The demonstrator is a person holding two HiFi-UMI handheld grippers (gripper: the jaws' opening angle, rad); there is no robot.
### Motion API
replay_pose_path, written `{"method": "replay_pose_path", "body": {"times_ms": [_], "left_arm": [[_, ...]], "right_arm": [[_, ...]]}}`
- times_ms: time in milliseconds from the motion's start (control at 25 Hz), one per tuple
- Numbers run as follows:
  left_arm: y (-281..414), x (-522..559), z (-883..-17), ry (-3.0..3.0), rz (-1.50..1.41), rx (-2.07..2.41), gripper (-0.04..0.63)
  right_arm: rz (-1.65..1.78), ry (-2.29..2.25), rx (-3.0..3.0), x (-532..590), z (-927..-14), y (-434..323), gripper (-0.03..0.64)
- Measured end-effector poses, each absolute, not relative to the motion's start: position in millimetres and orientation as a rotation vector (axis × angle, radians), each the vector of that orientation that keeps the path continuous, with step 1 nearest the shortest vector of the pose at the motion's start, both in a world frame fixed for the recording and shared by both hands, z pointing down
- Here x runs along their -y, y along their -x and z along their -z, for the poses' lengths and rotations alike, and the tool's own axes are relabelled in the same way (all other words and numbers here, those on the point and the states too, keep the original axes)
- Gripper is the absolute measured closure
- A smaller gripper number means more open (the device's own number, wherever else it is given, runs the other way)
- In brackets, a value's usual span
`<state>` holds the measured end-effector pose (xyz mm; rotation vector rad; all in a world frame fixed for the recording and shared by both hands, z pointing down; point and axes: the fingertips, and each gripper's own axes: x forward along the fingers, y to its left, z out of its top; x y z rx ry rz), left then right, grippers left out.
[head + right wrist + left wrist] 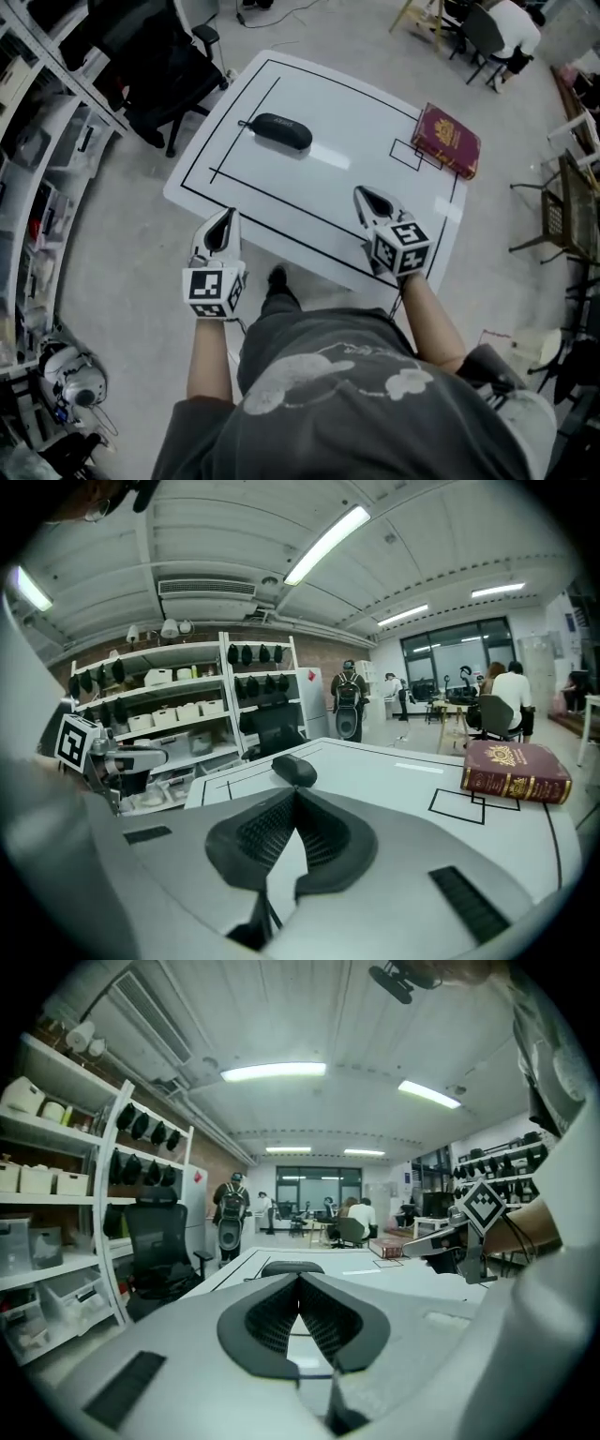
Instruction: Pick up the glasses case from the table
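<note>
A white counter [337, 178] stands on a grey concrete floor [131, 272] in an open workroom. Black lines are drawn on it: a large rectangle near its edges and a small square at the far right. The glasses case [281, 130], dark and oval, lies flat on the far left part of the counter, inside the large rectangle. A dark red book [447, 141] with a gold emblem lies at the far right corner, touching the small square. The left hand-held gripper [228, 214] hangs over the near left edge of the counter with its 2 jaws pressed together and nothing between them. The right hand-held gripper [360, 192] is over the near right part of the counter, its jaws likewise together and empty. Both are well apart from the glasses case, which shows beyond the jaw tips in the left gripper view [292, 1267] and in the right gripper view [294, 770]. A black office chair [164, 70] stands just beyond the far left corner, beside white shelves [37, 159] loaded with boxes. Long ceiling lights [273, 1072] run overhead, a standing person [231, 1206] wears a backpack farther back, and a seated person [511, 28] is at a distant desk.
</note>
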<state>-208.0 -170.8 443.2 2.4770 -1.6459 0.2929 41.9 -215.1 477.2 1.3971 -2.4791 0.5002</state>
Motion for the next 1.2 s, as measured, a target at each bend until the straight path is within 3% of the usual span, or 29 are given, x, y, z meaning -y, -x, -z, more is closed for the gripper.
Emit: {"method": "replay_pose_path", "body": {"times_ms": [520,800,1000,1200], "left_arm": [[182,303,-451,-2.763,-0.433,1.167,0.581],[154,347,-461,-2.895,-0.545,0.887,0.409],[133,364,-482,-2.936,-0.670,0.654,0.221],[112,378,-509,-3.002,-0.940,0.435,0.152]], "right_arm": [[-0.566,-1.722,2.282,268,-480,-44,0.617],[-0.580,-1.872,2.179,285,-481,-61,0.617],[-0.589,-1.941,2.116,289,-485,-71,0.617],[-0.595,-1.998,2.059,291,-489,-84,0.617]]}}
